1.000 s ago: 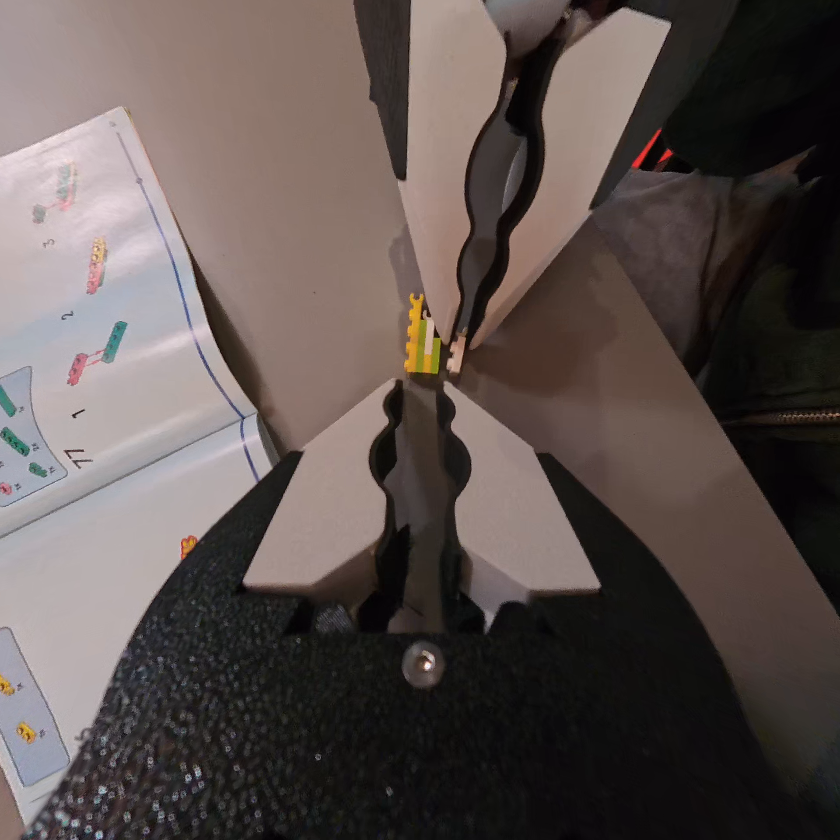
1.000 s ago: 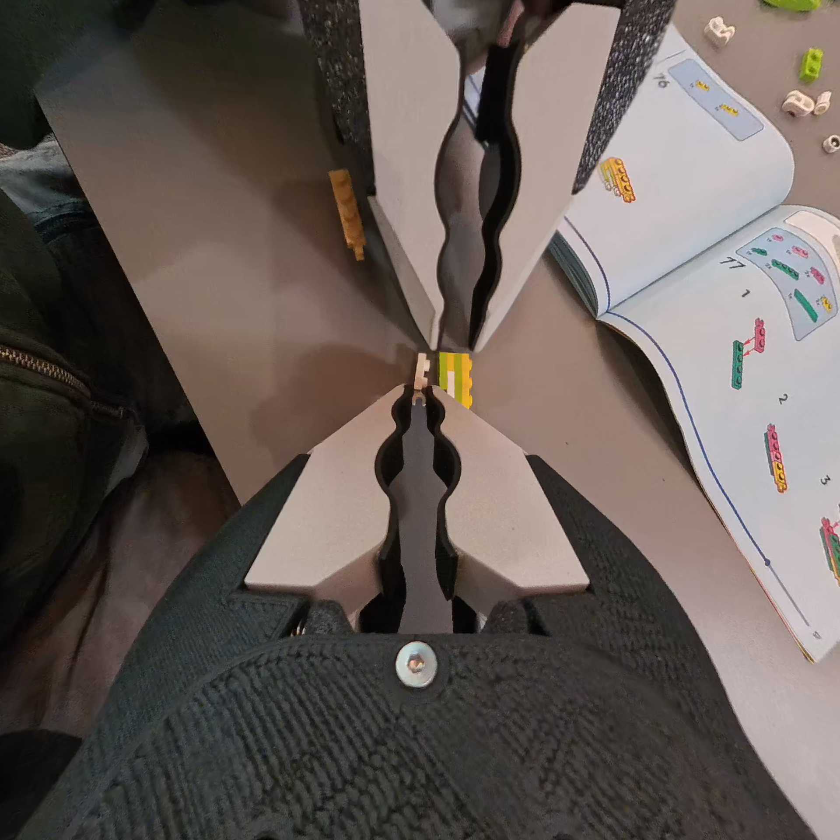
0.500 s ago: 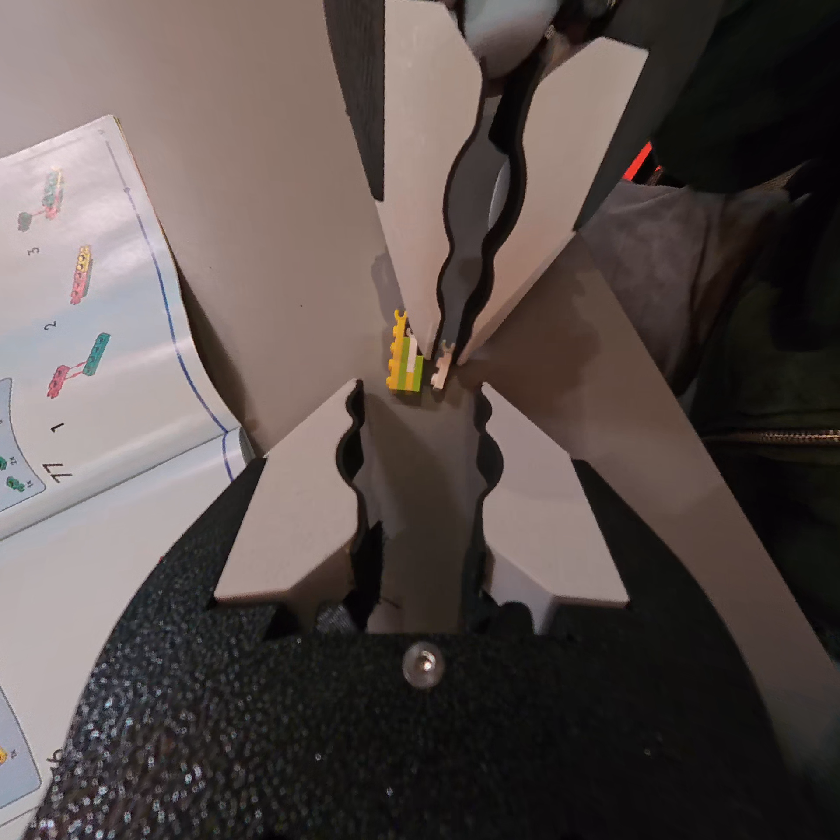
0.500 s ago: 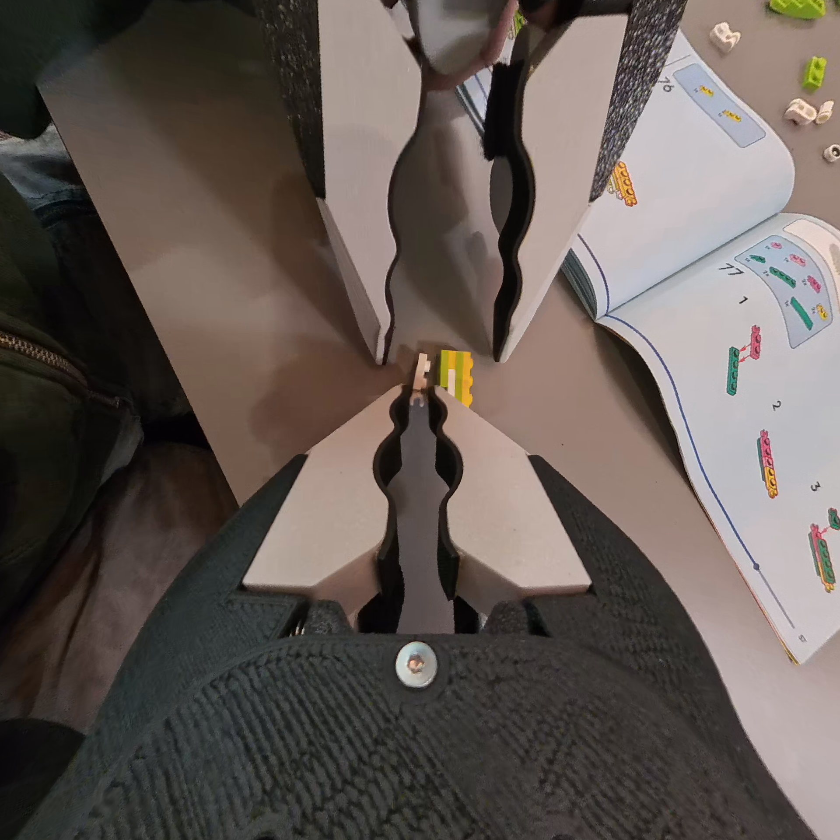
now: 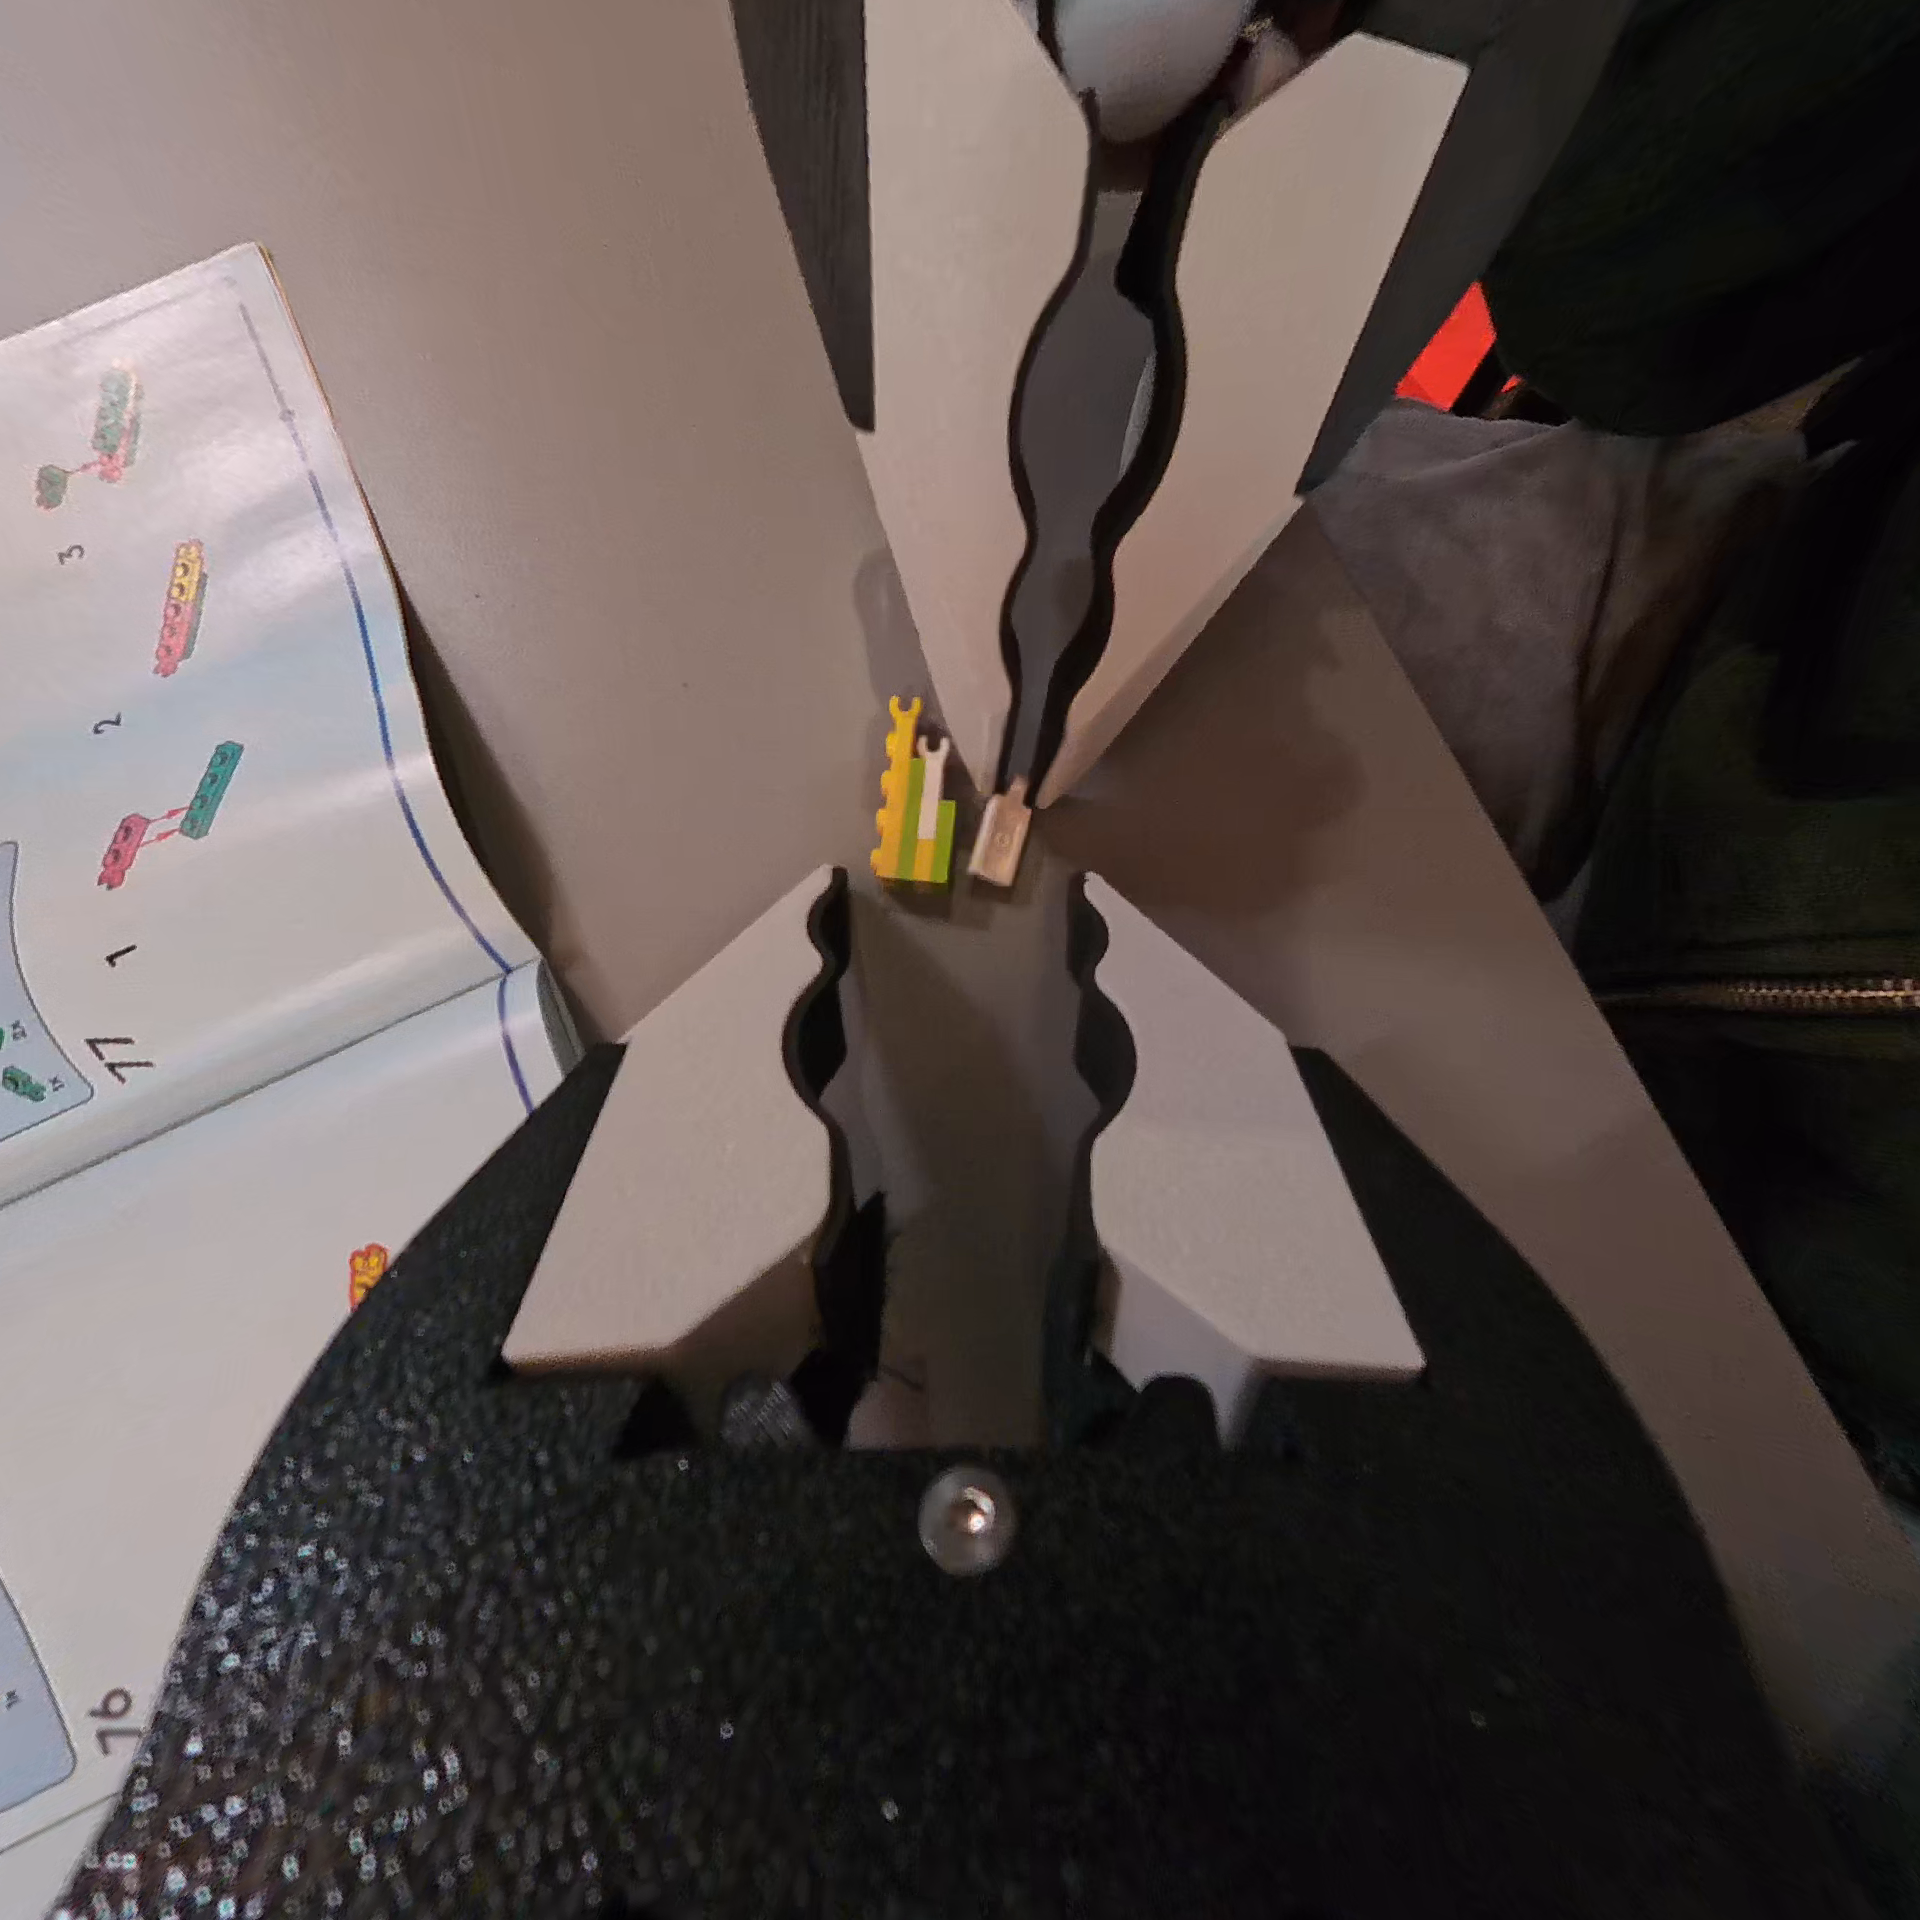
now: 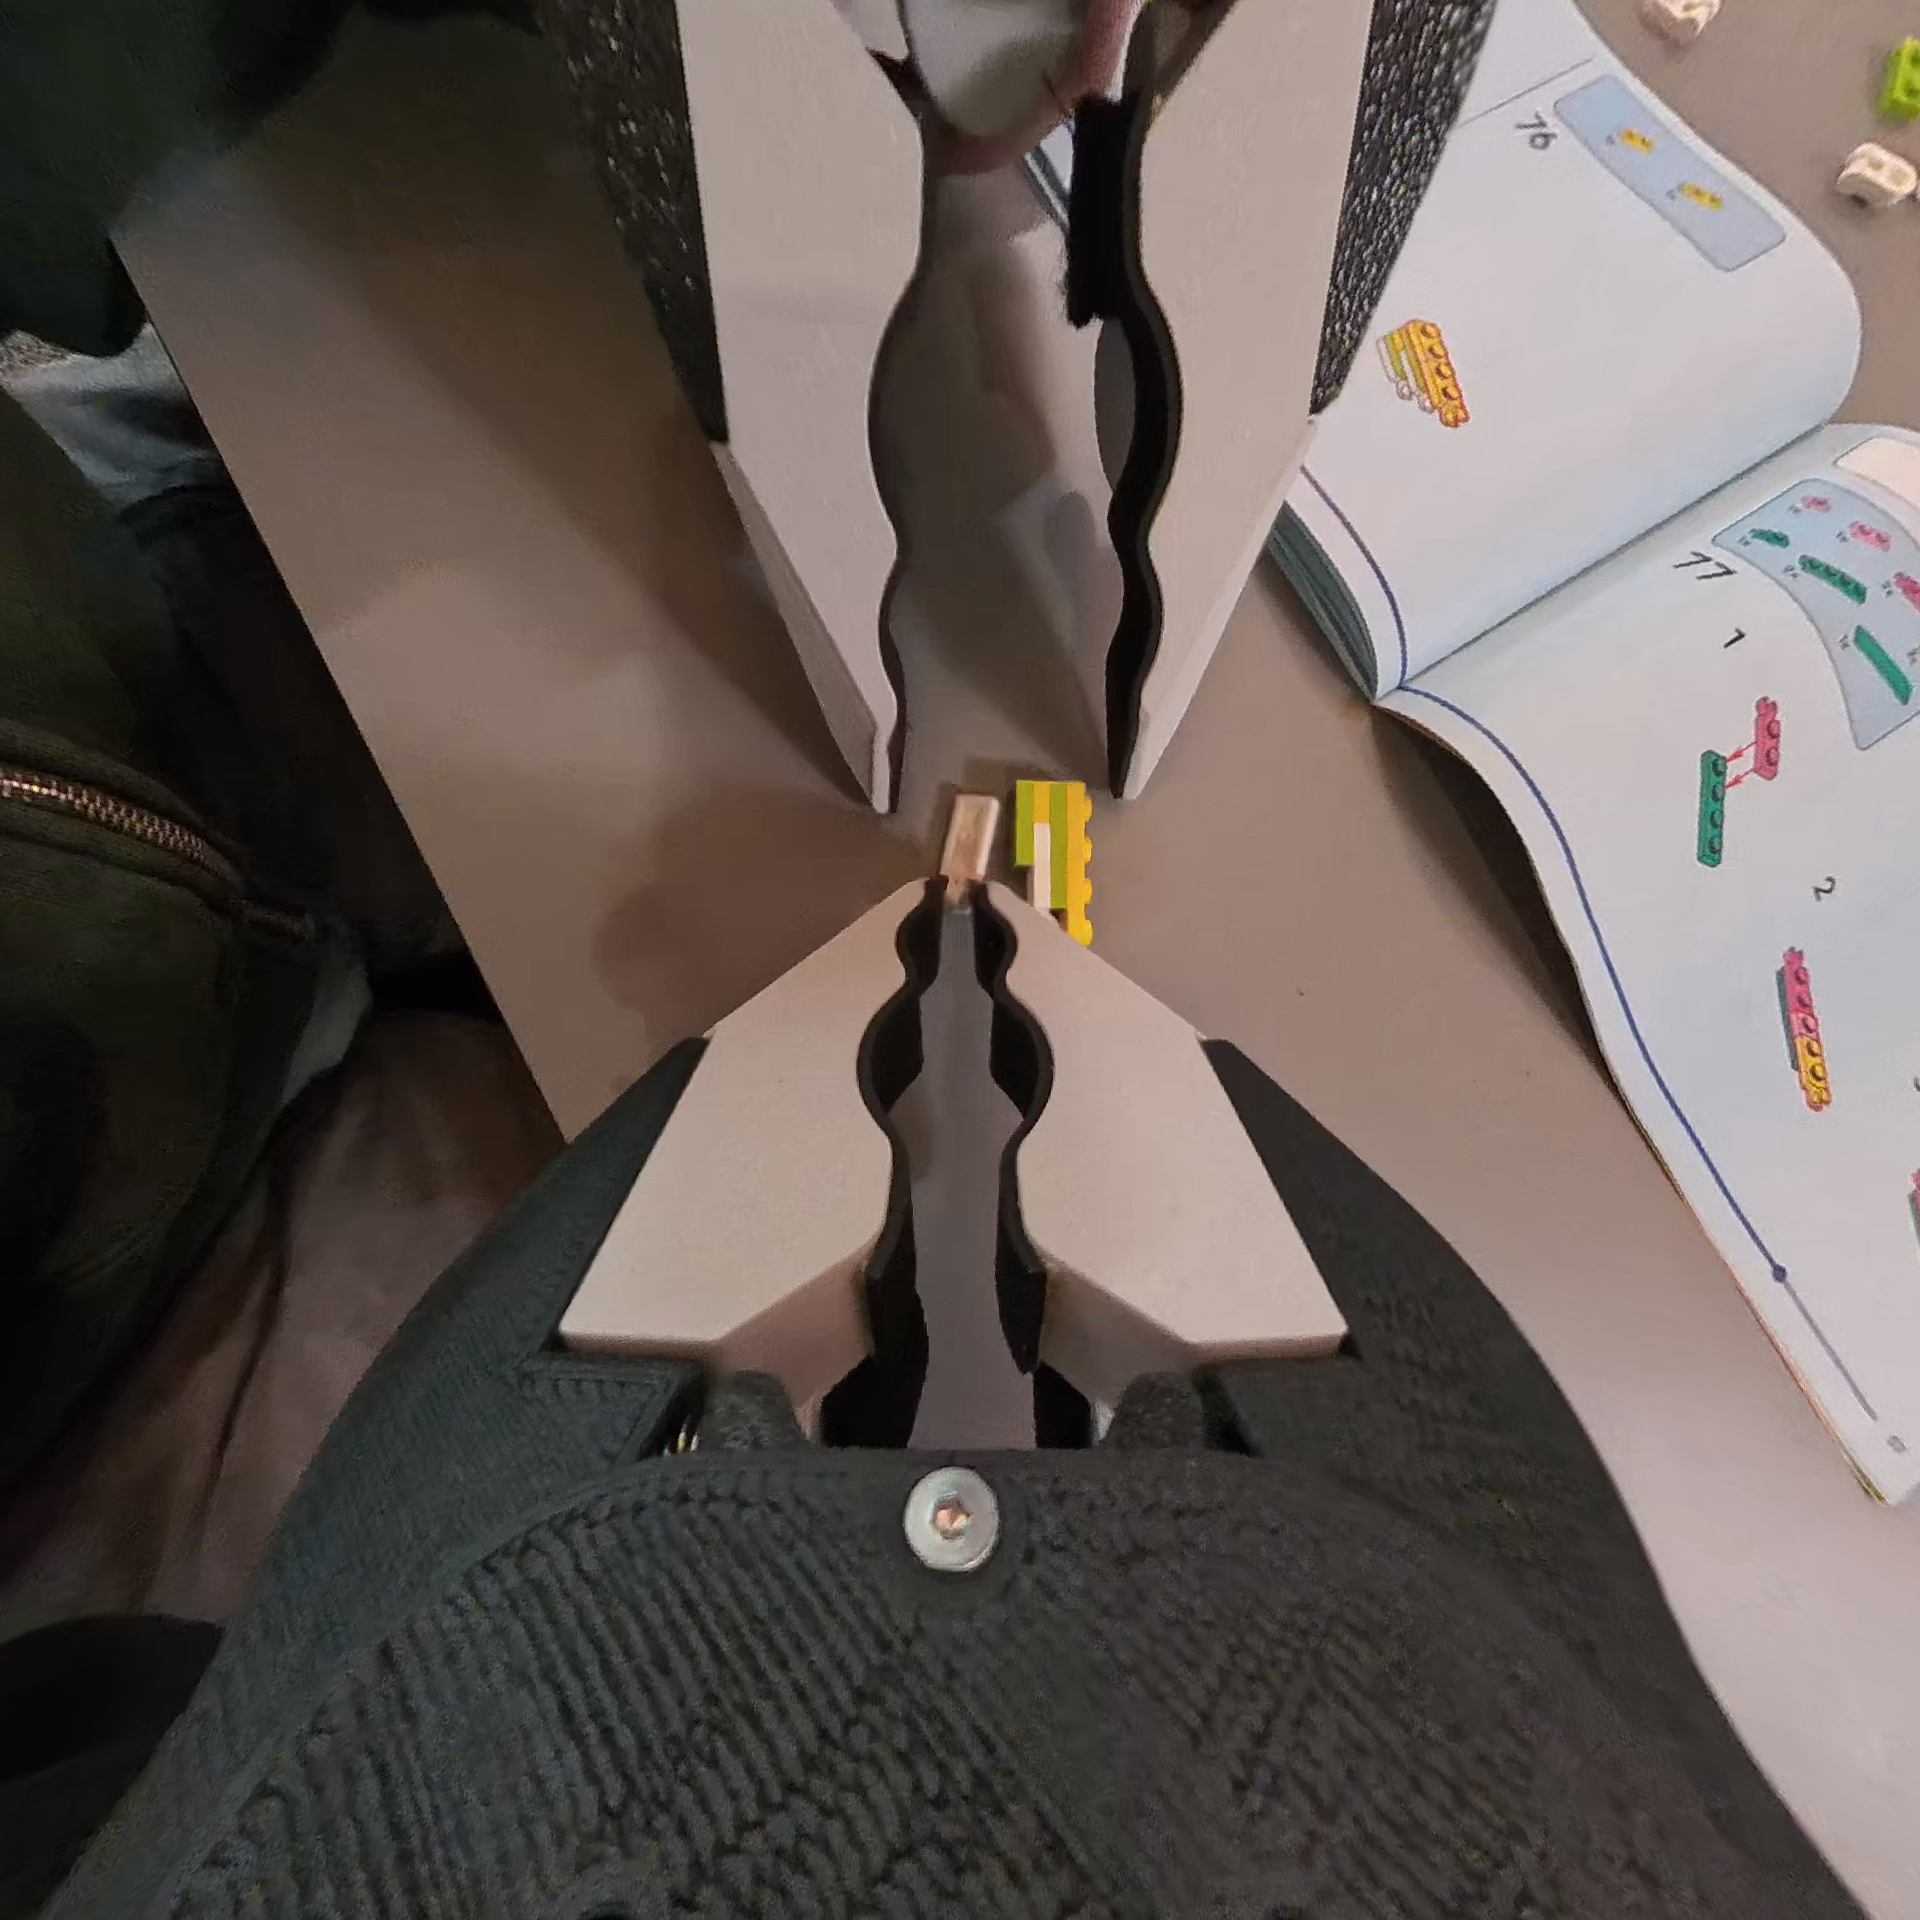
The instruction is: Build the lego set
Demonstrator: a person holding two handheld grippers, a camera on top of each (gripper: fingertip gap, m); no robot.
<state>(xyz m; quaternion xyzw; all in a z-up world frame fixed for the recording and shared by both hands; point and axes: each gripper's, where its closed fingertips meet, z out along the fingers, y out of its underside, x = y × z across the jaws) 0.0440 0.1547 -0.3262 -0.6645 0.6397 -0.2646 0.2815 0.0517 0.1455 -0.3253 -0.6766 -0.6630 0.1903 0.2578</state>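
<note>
**Between two facing grippers, a small piece waits to join a stack**

Nearest in the right wrist view, the right gripper (image 6: 961, 891) pinches a white piece (image 6: 971, 837) by one end, likely to free its other end for pressing on. Just right lies the yellow-green stack (image 6: 1058, 854) on the table (image 6: 468, 644). Beyond, the left gripper (image 6: 1003, 792) is spread, straddling both. Far right, the booklet (image 6: 1621, 582) and loose bricks (image 6: 1876, 171) lie clear.

left gripper (image 5: 961, 883) fingers spread wide, right gripper (image 6: 961, 894) tips pinched together, facing tip to tip
</note>
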